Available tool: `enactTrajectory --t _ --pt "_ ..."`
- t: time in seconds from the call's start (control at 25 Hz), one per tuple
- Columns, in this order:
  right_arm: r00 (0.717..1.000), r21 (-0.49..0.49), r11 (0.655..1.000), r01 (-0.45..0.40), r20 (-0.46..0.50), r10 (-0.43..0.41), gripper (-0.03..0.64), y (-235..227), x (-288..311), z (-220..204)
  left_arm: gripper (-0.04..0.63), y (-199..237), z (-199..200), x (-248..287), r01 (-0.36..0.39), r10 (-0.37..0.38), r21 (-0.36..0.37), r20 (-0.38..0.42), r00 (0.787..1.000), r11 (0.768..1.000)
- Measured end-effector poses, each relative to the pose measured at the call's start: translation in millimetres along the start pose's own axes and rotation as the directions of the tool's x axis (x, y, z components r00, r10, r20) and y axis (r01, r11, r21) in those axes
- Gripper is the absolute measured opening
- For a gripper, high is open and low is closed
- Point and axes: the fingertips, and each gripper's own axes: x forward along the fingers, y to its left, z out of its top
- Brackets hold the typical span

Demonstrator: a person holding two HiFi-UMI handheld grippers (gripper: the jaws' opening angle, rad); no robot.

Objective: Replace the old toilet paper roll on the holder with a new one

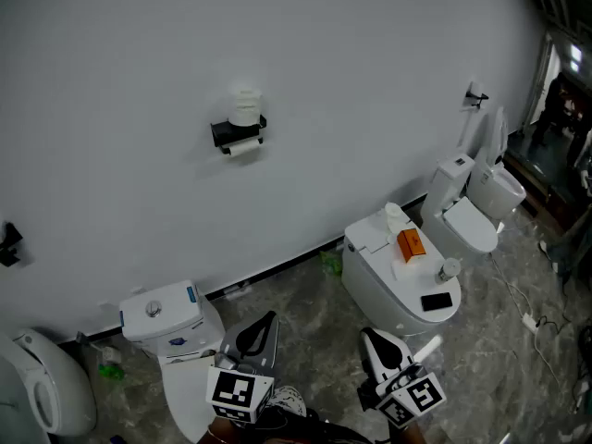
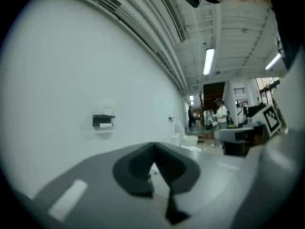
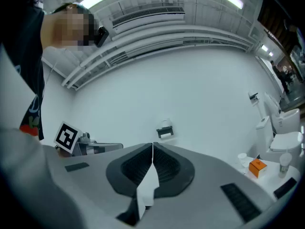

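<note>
A black wall holder carries a paper roll on its bar, and a second white roll stands on its top shelf. The same holder shows small and far off in the left gripper view, and the holder sits just above the jaw tips in the right gripper view. My left gripper and right gripper are low in the head view, well short of the wall. Both the left gripper and the right gripper are shut with nothing between the jaws.
A toilet stands below left. A closed-lid toilet at the right bears an orange box, a white roll, a cup and a phone. Another toilet stands further right. Cables lie on the floor.
</note>
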Motion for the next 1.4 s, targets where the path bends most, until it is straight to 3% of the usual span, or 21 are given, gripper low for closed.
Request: enactTrajectory --t 0.32,0.44,0.92,1.16,1.28,1.4 --pt "0.998 -0.062 0.996 -0.059 0.017 0.060 0.014 -42 79 10 0.002 59 9 65 -0.089 0.088 0.036 0.035 0.996 0.995" --pt "0.996 -0.088 0.992 -0.086 0.030 0.089 0.014 -61 133 15 0.002 91 12 104 -0.101 0.098 0.066 0.046 0.994 0.993" --pt "0.987 -0.131 0.980 -0.152 0.037 0.158 0.014 -134 366 42 0.002 241 38 268 -0.135 0.133 0.039 0.058 0.989 0.990" --pt "0.980 -0.110 0.975 -0.191 0.031 0.196 0.014 -149 438 35 0.002 279 36 308 -0.134 0.133 0.036 0.026 0.991 0.990" --pt "0.973 -0.101 0.969 -0.228 0.021 0.231 0.014 -154 462 33 0.002 292 35 317 -0.175 0.175 0.012 0.013 0.985 0.985" --pt "0.956 -0.097 0.952 -0.291 0.016 0.294 0.014 -152 483 36 0.002 304 39 323 -0.241 0.241 0.040 0.010 0.971 0.970"
